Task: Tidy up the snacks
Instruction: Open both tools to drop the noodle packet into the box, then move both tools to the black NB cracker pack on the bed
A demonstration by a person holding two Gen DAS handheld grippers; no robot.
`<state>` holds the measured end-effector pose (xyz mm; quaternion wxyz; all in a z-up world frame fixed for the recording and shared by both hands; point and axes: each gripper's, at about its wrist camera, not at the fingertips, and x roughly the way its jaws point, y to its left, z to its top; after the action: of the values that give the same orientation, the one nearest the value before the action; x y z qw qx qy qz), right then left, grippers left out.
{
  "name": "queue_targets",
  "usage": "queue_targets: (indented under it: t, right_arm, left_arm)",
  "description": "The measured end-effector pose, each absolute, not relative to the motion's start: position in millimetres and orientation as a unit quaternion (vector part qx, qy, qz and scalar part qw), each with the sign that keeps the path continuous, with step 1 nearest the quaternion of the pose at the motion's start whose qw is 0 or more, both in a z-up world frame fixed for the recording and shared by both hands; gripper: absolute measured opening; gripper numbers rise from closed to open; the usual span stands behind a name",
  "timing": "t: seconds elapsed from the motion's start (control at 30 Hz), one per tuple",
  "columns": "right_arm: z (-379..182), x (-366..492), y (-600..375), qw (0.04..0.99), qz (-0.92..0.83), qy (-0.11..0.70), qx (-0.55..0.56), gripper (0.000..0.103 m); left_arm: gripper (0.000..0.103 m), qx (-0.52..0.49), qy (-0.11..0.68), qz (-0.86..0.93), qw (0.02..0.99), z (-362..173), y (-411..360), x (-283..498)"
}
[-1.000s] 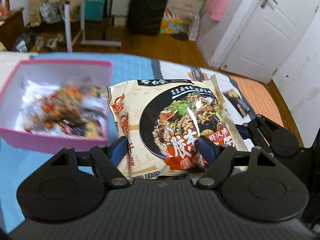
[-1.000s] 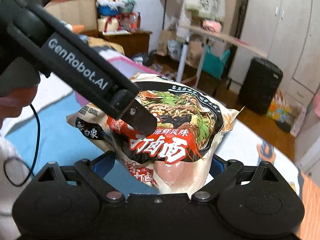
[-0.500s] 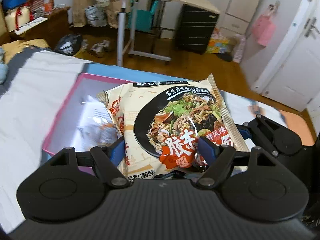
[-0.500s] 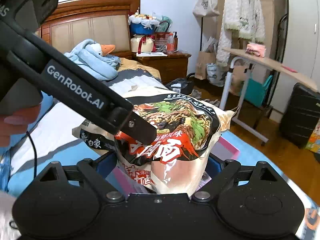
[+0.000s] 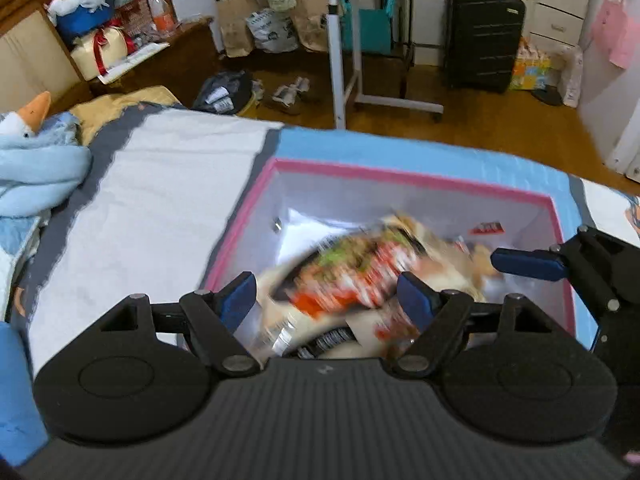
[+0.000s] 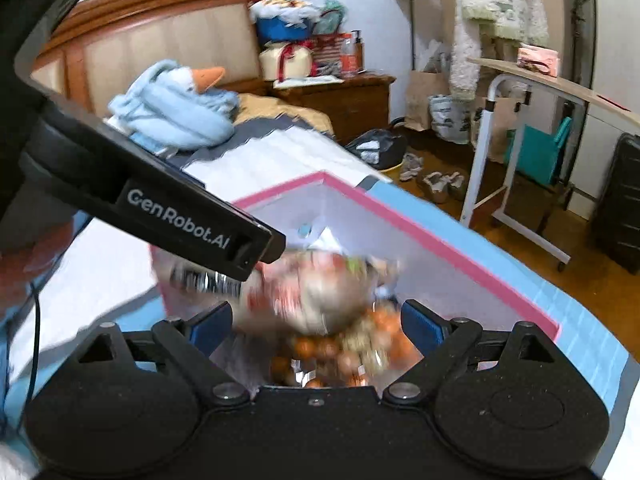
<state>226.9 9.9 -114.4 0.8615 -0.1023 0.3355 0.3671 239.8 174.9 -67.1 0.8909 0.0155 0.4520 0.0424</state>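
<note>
A pink-rimmed box point(image 5: 400, 178) with pale inner walls sits on the bed, and both grippers hang over it. Between the spread fingers of my left gripper point(image 5: 326, 292) a noodle packet point(image 5: 344, 276) is blurred and tipped down into the box, loose of the pads. In the right wrist view a second blurred noodle packet point(image 6: 320, 292) falls in front of my right gripper point(image 6: 316, 318), clear of its right pad. Small orange wrapped snacks point(image 6: 332, 352) lie in the box point(image 6: 400, 228) below. The left gripper's body point(image 6: 192, 216) crosses that view; the right gripper's finger point(image 5: 524, 265) shows at right.
The bed has a white and blue cover point(image 5: 168, 184). A blue plush goose point(image 5: 36, 152) lies near the headboard. Beyond the bed are a wooden floor, a white rolling table point(image 5: 344, 40), a black suitcase point(image 5: 480, 28) and bags.
Both grippers swung left until the pink box lay right under them. The two noodle packets, held upright before, have tipped out of the jaws and are dropping into the box.
</note>
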Motion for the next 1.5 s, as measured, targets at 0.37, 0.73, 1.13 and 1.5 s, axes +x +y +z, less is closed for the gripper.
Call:
queue_targets:
  t: [0.37, 0.73, 1.13, 1.5]
  right_arm:
    - [-82, 204, -40, 0.860, 0.363, 0.354, -0.052, 0.094]
    - [-35, 156, -90, 0.875, 0.349, 0.326, -0.079, 0.094]
    - [-14, 100, -150, 0.884, 0.339, 0.306, -0.104, 0.094]
    - [-37, 67, -231, 0.895, 0.276, 0.336, -0.103, 0.096]
  left_arm:
    - [0.078, -0.012, 0.442, -0.016, 0.897, -43, 159, 189]
    - [0.078, 0.004, 0.420, -0.043, 0.907, -16, 127, 142]
    - [0.079, 0.033, 0.415, -0.100, 0.904, -1, 71, 94]
    - [0.079, 0.054, 0.429, -0.153, 0.889, -15, -9, 86]
